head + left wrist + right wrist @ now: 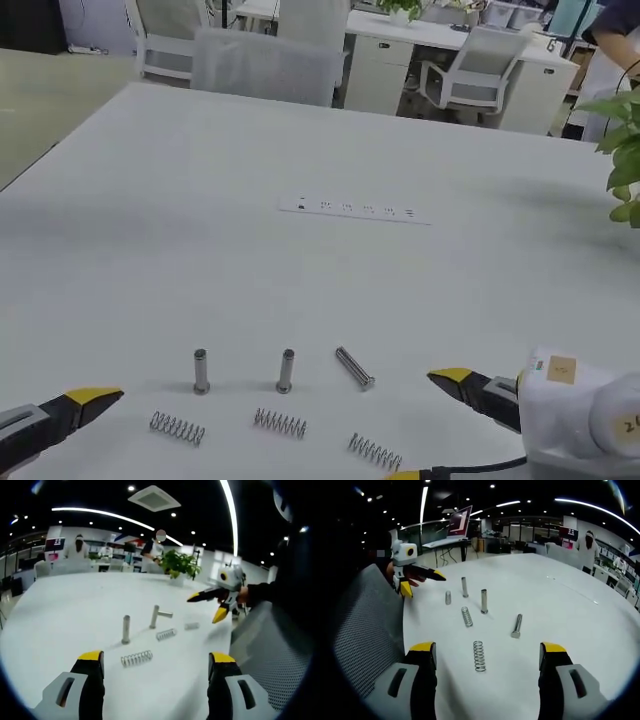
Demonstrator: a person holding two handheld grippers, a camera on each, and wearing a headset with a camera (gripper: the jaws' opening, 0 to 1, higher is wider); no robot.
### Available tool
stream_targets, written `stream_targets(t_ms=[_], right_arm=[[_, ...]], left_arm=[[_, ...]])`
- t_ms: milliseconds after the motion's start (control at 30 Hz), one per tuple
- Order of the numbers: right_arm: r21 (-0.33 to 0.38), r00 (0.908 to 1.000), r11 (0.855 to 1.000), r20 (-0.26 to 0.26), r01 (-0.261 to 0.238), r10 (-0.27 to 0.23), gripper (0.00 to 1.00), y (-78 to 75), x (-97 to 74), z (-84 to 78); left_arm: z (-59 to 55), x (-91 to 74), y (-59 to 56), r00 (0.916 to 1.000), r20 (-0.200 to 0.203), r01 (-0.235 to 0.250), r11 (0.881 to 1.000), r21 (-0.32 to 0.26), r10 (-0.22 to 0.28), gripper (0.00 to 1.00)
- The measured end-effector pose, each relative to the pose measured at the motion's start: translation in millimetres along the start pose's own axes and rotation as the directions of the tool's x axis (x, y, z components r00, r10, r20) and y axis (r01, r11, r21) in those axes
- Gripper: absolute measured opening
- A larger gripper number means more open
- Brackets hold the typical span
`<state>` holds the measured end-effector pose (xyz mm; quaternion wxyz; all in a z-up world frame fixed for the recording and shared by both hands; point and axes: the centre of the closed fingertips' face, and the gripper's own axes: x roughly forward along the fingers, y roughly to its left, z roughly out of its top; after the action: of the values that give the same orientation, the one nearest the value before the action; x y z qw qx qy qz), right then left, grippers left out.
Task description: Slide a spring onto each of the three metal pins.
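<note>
Three silver metal pins [286, 370] and three coiled wire springs [279, 423] lie separate on a white bench [300, 150].
The left pin [200, 370] and middle pin [286, 370] stand upright; the right pin [354, 367] lies on its side. Each spring lies flat just in front of a pin, on the person's side, touching none. The yellow-tipped left tongs [155, 656] and yellow-tipped right tongs [487, 647] sit at either end of the row, both spread wide and holding nothing.
</note>
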<state>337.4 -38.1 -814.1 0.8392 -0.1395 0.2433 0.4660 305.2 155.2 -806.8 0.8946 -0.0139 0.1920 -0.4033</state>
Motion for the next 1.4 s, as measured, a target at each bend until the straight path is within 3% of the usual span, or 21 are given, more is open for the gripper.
stream_targets(t_ms=[233,400,567,733,1033,1167,1400], right_arm=[[-0.010,1.0000,1.000,-0.005,0.007,-0.007,0.84,-4.5,1.6,3.7],[-0.020,0.9997,1.000,0.015,0.021,-0.021,0.81,-13.5,2.9,18.5],[-0.046,0.9994,0.998,-0.013,0.030,-0.031,0.78,-24.5,8.4,27.6],[-0.044,0.9994,0.998,-0.005,0.034,-0.034,0.74,-33.7,17.8,44.7],[-0.043,0.9968,0.998,-0.070,0.036,-0.039,0.66,-47.0,40.1,48.9],[-0.016,0.9901,0.999,-0.131,0.047,-0.049,0.58,-54.5,48.3,41.2],[0.025,0.9819,0.998,-0.182,0.060,-0.054,0.45,-64.5,62.7,38.6]], left_arm=[[0.9,-1.4,0.8,1.0000,0.007,-0.005,1.000,-0.003,0.005,0.82],[2.4,-2.3,1.5,0.9999,0.011,-0.007,1.000,-0.002,0.007,0.82],[2.9,-2.7,0.7,0.9999,0.012,-0.007,1.000,0.002,0.007,0.82],[3.1,-5.7,1.5,0.9999,0.011,-0.012,1.000,0.002,0.012,0.81],[3.2,-8.4,1.5,0.9997,0.014,-0.021,1.000,0.000,0.021,0.81],[2.1,-8.5,0.1,0.9998,0.009,-0.019,1.000,0.002,0.019,0.80],[1.7,-9.2,1.6,0.9997,0.003,-0.025,1.000,0.005,0.025,0.80]])
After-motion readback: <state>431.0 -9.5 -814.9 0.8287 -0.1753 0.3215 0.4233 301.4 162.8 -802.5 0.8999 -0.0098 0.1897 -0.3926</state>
